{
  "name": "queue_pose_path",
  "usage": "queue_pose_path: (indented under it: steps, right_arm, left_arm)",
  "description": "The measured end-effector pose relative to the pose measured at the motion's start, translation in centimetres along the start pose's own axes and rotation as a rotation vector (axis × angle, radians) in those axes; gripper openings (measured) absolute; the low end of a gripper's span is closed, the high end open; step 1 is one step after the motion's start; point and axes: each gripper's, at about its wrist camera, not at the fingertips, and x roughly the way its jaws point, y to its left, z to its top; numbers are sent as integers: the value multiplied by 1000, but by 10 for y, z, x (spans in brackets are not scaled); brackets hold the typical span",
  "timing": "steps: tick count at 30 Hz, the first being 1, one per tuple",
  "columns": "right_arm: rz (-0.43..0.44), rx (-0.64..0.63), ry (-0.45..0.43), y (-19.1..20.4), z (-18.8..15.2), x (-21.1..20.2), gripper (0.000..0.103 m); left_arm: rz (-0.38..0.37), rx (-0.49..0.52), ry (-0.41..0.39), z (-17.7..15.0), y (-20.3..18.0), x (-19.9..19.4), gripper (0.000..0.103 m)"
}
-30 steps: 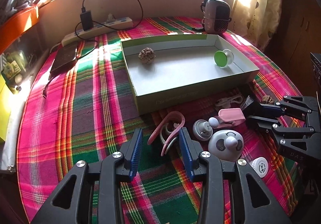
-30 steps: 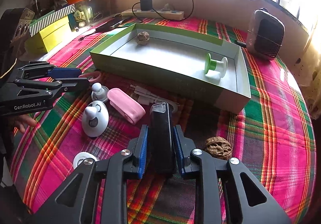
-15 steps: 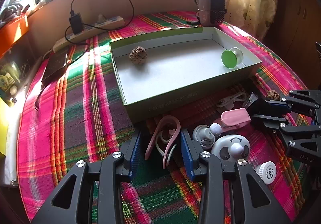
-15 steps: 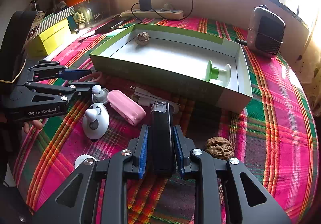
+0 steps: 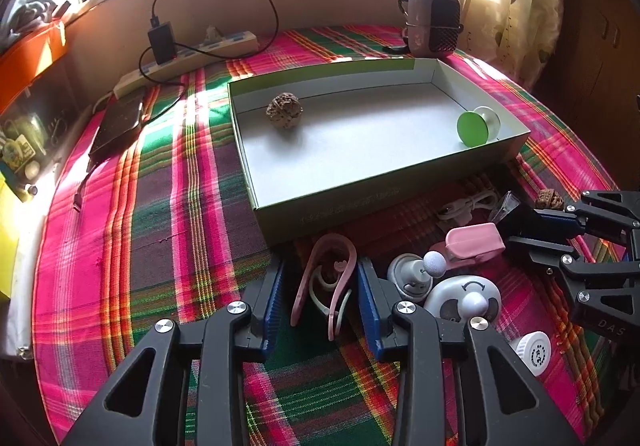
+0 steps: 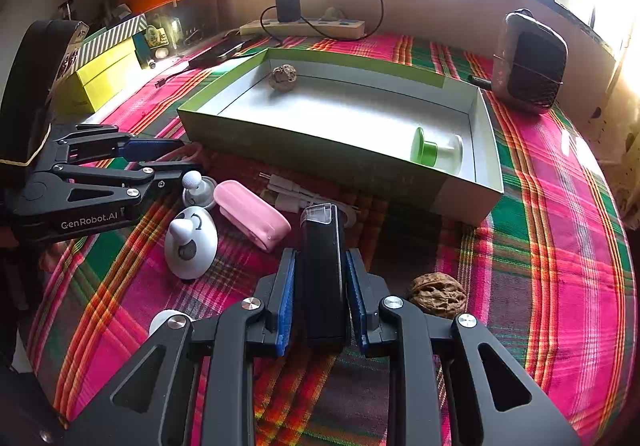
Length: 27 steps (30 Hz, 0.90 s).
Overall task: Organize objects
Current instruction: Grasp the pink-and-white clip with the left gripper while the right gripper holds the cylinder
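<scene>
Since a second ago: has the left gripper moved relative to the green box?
Yes. The left gripper has advanced toward the green box, whose near wall now sits closer to its fingertips; the pink earhook lies between its open jaws.

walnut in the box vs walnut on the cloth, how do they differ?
The walnut in the box lies on the green box's grey floor near its far wall; the loose walnut lies on the plaid cloth, beside the right gripper. The boxed one looks paler, the loose one browner. Both are wrinkled and ungripped.

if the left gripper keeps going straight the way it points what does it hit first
The left gripper already straddles the pink ear-hook piece, so its jaws would slide along that first. Beyond it, the near wall of the green box looks next, though depth is unclear.
</scene>
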Motion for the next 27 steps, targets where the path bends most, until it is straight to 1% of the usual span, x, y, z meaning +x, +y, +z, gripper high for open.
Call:
queue_pose_path:
  steps: [3, 22, 27]
  right_arm:
    - [0, 0, 0, 0, 0, 0, 25]
    - [9, 7, -2, 0, 0, 0, 25]
    - [17, 4, -3, 2, 1, -1, 25]
  left_arm:
    - [5, -20, -4, -1, 3, -1, 21]
    - [13, -41, -17, -3, 4, -2, 21]
    - [36, -48, -21, -4, 5, -5, 21]
